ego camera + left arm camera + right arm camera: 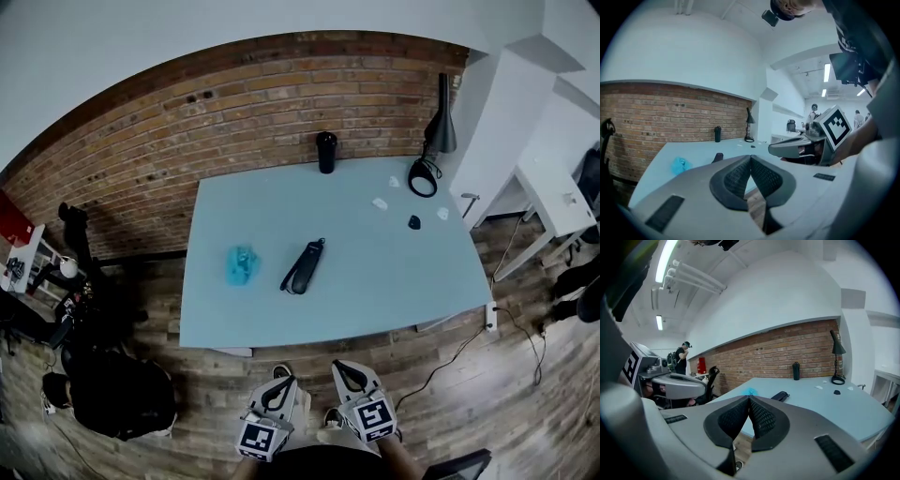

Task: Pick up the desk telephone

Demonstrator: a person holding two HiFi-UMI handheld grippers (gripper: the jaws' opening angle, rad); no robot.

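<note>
Grey and pressed together at the tips, both pairs of tongs are where we would expect trouble to begin: the left tongs (280, 382) and the right tongs (345, 370) are each closed on nothing, so if we carry them forward like that they will only prod the desk telephone (305, 267) rather than straddle it; next out, the near edge of the pale blue counter (394, 291) lies between us and the target, and tongs brought in too low could knock against it; further on, the telephone lies flat near the middle of the counter, a slim black bar set at a slant with what looks like a loop at its nearer end, and we judge that a pinch taken at one end would let it swing or slip, while a push on that smooth top would simply slide it away; the crumpled blue thing (242, 265) near its left side could be caught by a wide left approach; the black tumbler (325, 152) and the desk lamp (436, 131) at the far edge by the brick wall (234, 122) are well apart from it and seem no hazard; as for pose, we hold both tongs low and close to the body, side by side over the wooden floor (450, 375), short of the counter, tips aimed toward it and only a little below level.
</note>
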